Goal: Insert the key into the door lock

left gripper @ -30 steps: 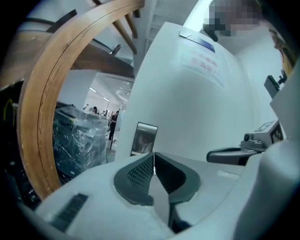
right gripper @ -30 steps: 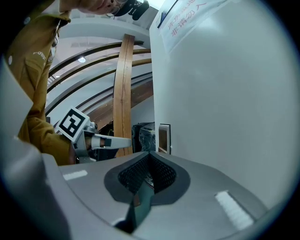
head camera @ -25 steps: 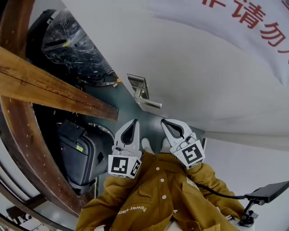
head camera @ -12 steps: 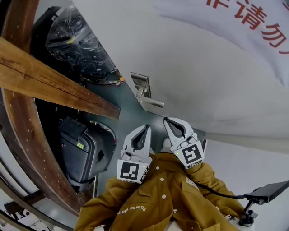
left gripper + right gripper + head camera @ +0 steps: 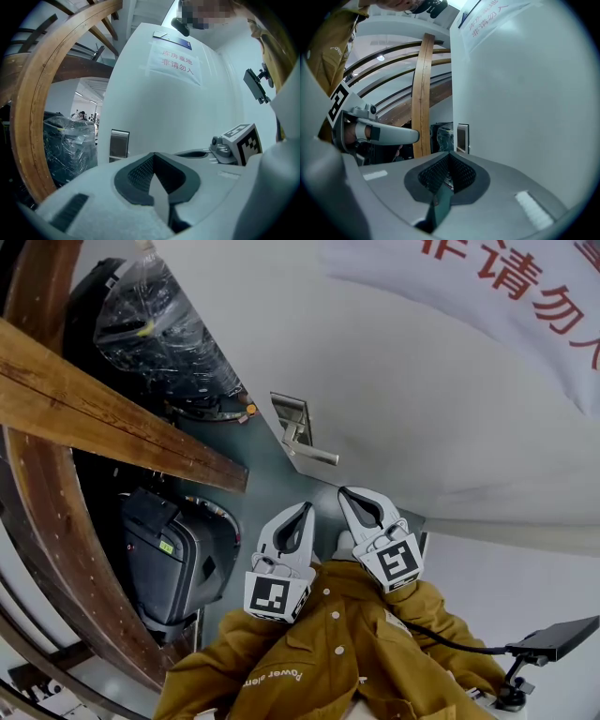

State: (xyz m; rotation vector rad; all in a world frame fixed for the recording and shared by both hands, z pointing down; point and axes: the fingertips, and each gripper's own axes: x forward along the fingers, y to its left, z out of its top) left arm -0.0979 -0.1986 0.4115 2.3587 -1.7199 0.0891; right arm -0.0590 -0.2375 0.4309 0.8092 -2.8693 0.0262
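Lock plate [image 5: 292,415] sat mid-frame on door [image 5: 403,399]; left gripper [image 5: 306,507] & right gripper [image 5: 345,492] below it, both clenched shut, pointed at it, prob. lining up; no key seen.

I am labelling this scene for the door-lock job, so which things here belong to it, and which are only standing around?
Job: door, lock plate, lever handle, left gripper, right gripper; both shut, nothing visibly held.

Standing around: wooden beam, plastic-wrapped bundle, black case, red-lettered notice.
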